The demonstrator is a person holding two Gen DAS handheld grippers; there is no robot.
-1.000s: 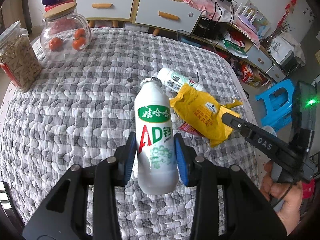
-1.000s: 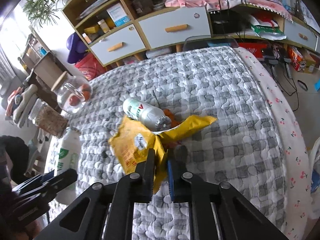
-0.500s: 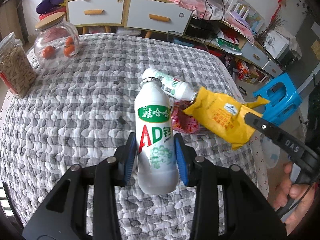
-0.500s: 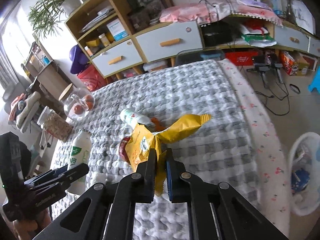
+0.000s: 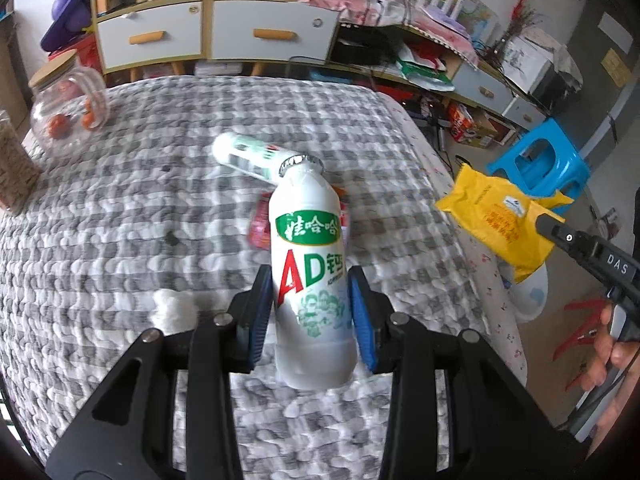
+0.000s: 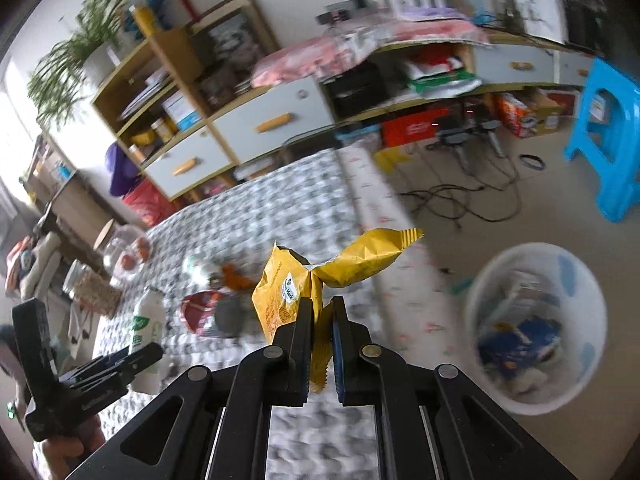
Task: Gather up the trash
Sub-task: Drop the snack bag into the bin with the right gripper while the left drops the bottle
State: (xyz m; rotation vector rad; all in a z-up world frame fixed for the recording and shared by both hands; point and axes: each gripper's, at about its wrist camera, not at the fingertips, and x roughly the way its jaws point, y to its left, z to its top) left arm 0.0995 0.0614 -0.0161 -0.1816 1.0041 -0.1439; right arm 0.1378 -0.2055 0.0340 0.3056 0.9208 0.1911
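My left gripper (image 5: 311,300) is shut on a white AD milk bottle (image 5: 310,276) and holds it upright above the quilted table (image 5: 120,220). My right gripper (image 6: 321,312) is shut on a yellow snack wrapper (image 6: 288,292), lifted past the table's right edge; the wrapper also shows in the left wrist view (image 5: 500,220). A white trash basket (image 6: 536,328) with rubbish inside stands on the floor to the right. A second white bottle (image 5: 248,156) lies on the table beside a red wrapper (image 5: 260,224). A white tissue wad (image 5: 174,308) lies near my left fingers.
A glass jar with orange fruit (image 5: 68,108) and a jar of snacks (image 5: 12,168) stand at the table's left. A blue stool (image 5: 540,164) and cables are on the floor right. Drawers and shelves (image 5: 200,32) line the back wall.
My right gripper has lifted the yellow wrapper off the table and carried it right, toward the trash basket. My left gripper still holds the milk bottle, raised a little.
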